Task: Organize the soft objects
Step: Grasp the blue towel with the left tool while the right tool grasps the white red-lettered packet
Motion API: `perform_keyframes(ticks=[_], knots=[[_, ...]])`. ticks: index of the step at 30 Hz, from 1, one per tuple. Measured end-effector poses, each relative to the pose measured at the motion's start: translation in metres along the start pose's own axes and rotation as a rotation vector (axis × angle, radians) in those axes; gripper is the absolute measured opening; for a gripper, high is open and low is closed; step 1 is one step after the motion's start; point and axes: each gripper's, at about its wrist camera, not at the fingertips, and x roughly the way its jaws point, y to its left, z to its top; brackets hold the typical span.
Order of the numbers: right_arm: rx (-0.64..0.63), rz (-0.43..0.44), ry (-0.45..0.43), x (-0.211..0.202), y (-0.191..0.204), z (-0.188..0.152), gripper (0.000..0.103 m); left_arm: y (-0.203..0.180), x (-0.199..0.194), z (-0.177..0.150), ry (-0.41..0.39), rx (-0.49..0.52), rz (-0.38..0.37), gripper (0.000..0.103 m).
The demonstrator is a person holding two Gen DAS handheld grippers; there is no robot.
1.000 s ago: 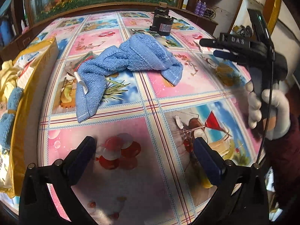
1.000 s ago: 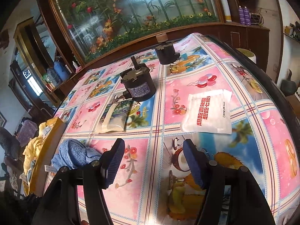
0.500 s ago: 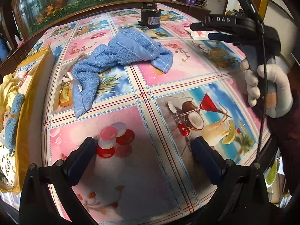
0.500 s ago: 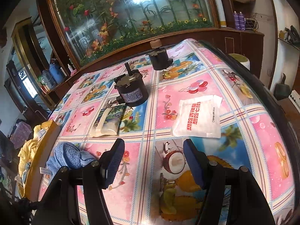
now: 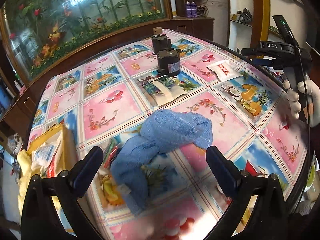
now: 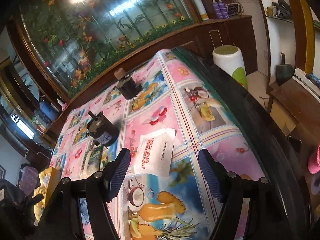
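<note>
Both claws gape empty — left claw (image 5: 155, 165), right claw (image 6: 165, 172) — the crumpled blue terry towel (image 5: 166, 138) lies mid-counter (unsorted), some soft items already in the yellow box (image 5: 60, 140) at the left edge.

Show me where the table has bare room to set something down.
Bare: the stretch between the blue towel and the table's right edge, and the far-left squares. Crowded: around the two motors, the white packet and the yellow box.
</note>
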Motion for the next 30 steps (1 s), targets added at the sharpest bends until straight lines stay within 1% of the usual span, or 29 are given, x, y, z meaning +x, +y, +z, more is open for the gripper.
perform_keyframes(ticks=[4,6,10,13,15,16,17,18,19,20,21,22,24,25,26,27,30], knots=[[-0.032,-0.021,0.065,0.025,0.01,-0.005,0.074,-0.004,0.025,0.013,0.005,0.053,-0.017,0.103],[-0.05,-0.037,0.083,0.037,0.018,-0.003,0.074,-0.002,0.038,0.018,0.023,0.069,-0.029,0.103],[-0.13,-0.076,0.114,0.057,0.044,-0.003,0.074,-0.007,0.062,0.021,0.067,0.103,-0.06,0.103],[-0.157,-0.081,0.12,0.068,0.058,-0.006,0.074,-0.017,0.073,0.019,0.112,0.118,-0.12,0.103],[-0.179,-0.089,0.117,0.072,0.064,-0.008,0.074,-0.024,0.071,0.018,0.107,0.126,-0.129,0.103],[-0.194,-0.099,0.114,0.073,0.066,-0.009,0.074,-0.026,0.071,0.018,0.113,0.126,-0.114,0.103],[-0.212,-0.109,0.113,0.074,0.068,-0.011,0.074,-0.026,0.07,0.019,0.124,0.108,-0.109,0.1],[-0.23,-0.12,0.111,0.076,0.071,-0.012,0.074,-0.024,0.07,0.02,0.136,0.079,-0.114,0.087],[-0.249,-0.133,0.111,0.077,0.073,-0.014,0.074,-0.023,0.07,0.021,0.146,0.049,-0.131,0.077],[-0.267,-0.152,0.112,0.077,0.076,-0.015,0.07,-0.02,0.069,0.021,0.154,0.01,-0.163,0.06],[-0.286,-0.173,0.112,0.077,0.078,-0.017,0.058,-0.018,0.068,0.021,0.158,-0.014,-0.166,0.059],[-0.298,-0.173,0.11,0.077,0.08,-0.018,0.053,-0.018,0.065,0.02,0.151,-0.029,-0.16,0.058],[-0.298,-0.161,0.101,0.074,0.081,-0.02,0.04,-0.018,0.059,0.017,0.14,-0.06,-0.172,0.056],[-0.286,-0.148,0.098,0.072,0.079,-0.02,0.037,-0.018,0.054,0.015,0.133,-0.08,-0.183,0.055],[-0.272,-0.134,0.092,0.07,0.077,-0.02,0.028,-0.016,0.049,0.014,0.123,-0.095,-0.19,0.055],[-0.254,-0.116,0.084,0.066,0.075,-0.019,0.023,-0.016,0.043,0.012,0.11,-0.109,-0.194,0.055],[-0.207,-0.087,0.08,0.059,0.069,-0.019,0.02,-0.016,0.018,0.006,0.067,-0.148,-0.208,0.055]])
